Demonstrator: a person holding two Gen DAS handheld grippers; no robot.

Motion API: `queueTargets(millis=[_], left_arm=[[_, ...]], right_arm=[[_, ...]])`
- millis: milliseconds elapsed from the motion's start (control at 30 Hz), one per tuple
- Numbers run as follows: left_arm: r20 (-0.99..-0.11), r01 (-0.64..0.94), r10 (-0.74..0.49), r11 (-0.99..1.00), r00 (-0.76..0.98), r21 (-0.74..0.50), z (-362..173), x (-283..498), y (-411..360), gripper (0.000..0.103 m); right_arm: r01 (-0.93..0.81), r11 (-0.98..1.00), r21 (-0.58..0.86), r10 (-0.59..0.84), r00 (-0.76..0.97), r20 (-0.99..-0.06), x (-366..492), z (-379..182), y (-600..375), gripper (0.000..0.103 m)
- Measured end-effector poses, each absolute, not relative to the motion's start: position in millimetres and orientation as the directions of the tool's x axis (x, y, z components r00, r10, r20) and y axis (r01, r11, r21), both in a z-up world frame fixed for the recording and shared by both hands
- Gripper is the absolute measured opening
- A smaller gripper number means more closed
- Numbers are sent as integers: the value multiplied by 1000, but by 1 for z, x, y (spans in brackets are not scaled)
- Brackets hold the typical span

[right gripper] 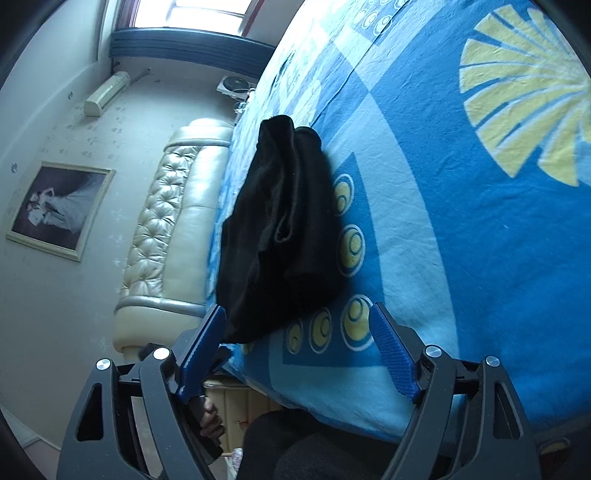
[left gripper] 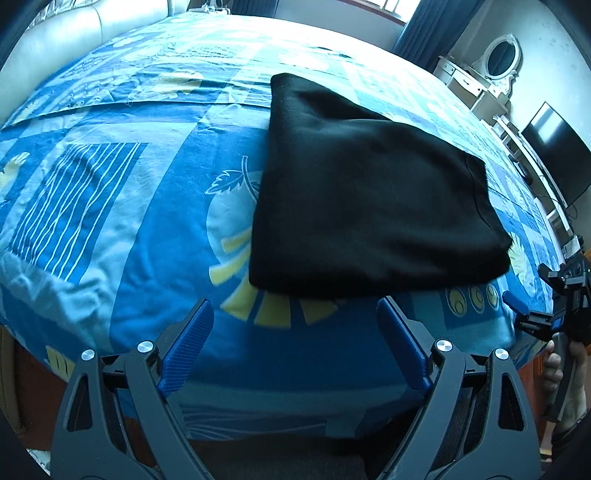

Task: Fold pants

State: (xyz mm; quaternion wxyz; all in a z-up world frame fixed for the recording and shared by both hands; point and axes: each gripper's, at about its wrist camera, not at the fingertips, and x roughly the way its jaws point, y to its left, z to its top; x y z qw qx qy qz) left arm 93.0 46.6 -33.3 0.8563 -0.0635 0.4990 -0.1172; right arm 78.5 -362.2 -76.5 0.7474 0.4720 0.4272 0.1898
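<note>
I see the black pants (left gripper: pixel 369 195) lying folded into a compact pile on the bed, on a blue sheet (left gripper: pixel 129 229) printed with yellow fans and circles, near its front edge. My left gripper (left gripper: pixel 295 347) hangs released just short of the pile, nothing between its blue pads. My right gripper (right gripper: pixel 297 350) is released too, its fingers clear of the cloth. Beyond the bed I make out a cream padded headboard (right gripper: pixel 173 221), a framed picture (right gripper: pixel 59 210), a curtained window (right gripper: pixel 199 14), a white dresser with an oval mirror (left gripper: pixel 498 59) and a dark screen (left gripper: pixel 557 151).

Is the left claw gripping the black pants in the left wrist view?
No: the left claw is open and empty, short of the folded pants.
</note>
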Motion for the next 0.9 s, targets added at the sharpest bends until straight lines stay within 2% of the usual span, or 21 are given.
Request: queueTargets(millis=[167,333,633,900], left_arm=[[-819,163,-208,976,535,-142,-20,71,38,90],[-803,118,-215,977,556,-180,-13,57,42,90],[-790,120,-180,984,587,-134,-6,41,36,90],[-772,114,-143,989,620,-91,-1,35,31,91]], right_arm=[[131,586,800,629,549,-551,64,-74,-358,81],[136,692,709,544,547,-636,60,-62,-343,83],[116,869,481,356,526,-772,55,-47,-307,84],[68,956,287,197,576,-793,48,-29,-273,84]])
